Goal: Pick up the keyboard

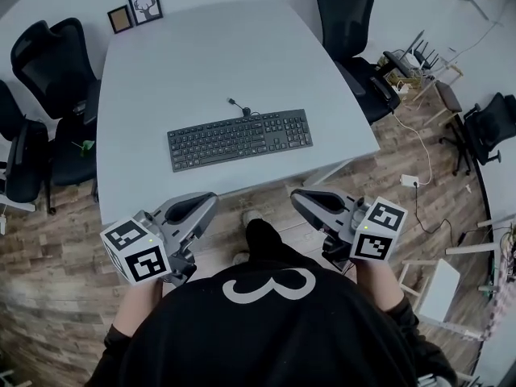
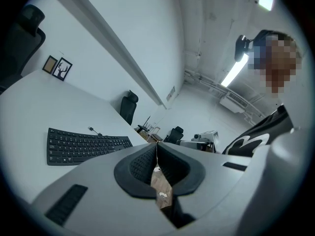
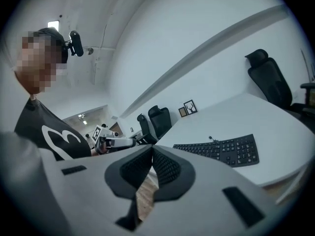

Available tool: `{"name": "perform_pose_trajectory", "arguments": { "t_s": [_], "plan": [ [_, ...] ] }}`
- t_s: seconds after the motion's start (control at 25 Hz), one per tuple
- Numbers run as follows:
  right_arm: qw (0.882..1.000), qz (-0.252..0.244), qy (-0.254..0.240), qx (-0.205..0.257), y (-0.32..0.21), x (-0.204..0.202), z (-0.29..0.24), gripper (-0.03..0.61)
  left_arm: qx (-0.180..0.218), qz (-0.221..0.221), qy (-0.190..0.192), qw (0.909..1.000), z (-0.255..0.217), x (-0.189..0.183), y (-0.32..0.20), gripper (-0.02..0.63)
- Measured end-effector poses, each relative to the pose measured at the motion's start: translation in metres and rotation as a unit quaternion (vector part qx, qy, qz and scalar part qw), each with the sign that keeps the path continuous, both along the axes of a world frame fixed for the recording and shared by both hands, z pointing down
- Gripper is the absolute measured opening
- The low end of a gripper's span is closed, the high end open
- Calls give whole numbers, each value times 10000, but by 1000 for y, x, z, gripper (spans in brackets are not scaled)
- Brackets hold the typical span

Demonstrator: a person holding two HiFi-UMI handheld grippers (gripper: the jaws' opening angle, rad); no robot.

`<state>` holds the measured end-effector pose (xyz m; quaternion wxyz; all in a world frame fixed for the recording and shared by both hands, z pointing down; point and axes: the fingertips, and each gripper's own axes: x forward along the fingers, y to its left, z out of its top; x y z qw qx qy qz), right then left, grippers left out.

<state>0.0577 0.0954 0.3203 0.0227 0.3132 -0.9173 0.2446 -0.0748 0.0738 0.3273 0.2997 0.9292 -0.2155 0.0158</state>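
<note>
A black keyboard [image 1: 239, 139] lies flat on the grey table [image 1: 201, 63], near its front edge, with its cable [image 1: 239, 106] curling behind it. It also shows in the left gripper view, where the keyboard [image 2: 83, 145] is at left, and in the right gripper view, where the keyboard [image 3: 222, 150] is at right. My left gripper [image 1: 211, 200] is shut and empty, in front of the table edge, left of my body. My right gripper [image 1: 296, 196] is shut and empty too, on the other side, pointing inward. Neither touches the keyboard.
Black office chairs stand at the left [image 1: 44, 63] and at the far right [image 1: 347, 10] of the table. Two small framed pictures [image 1: 135, 11] sit at the table's far left corner. A cluttered rack [image 1: 415, 64] and cables lie on the wooden floor [image 1: 48, 248] at right.
</note>
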Motion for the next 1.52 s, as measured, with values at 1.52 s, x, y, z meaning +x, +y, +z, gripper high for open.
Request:
{"name": "perform_pose_trajectory", "arguments": {
  "t_s": [1.52],
  "plan": [
    [9957, -286, -283, -837, -194, 46, 57, 13, -813, -1447, -281, 9857, 49, -31, -167, 15]
  ]
}}
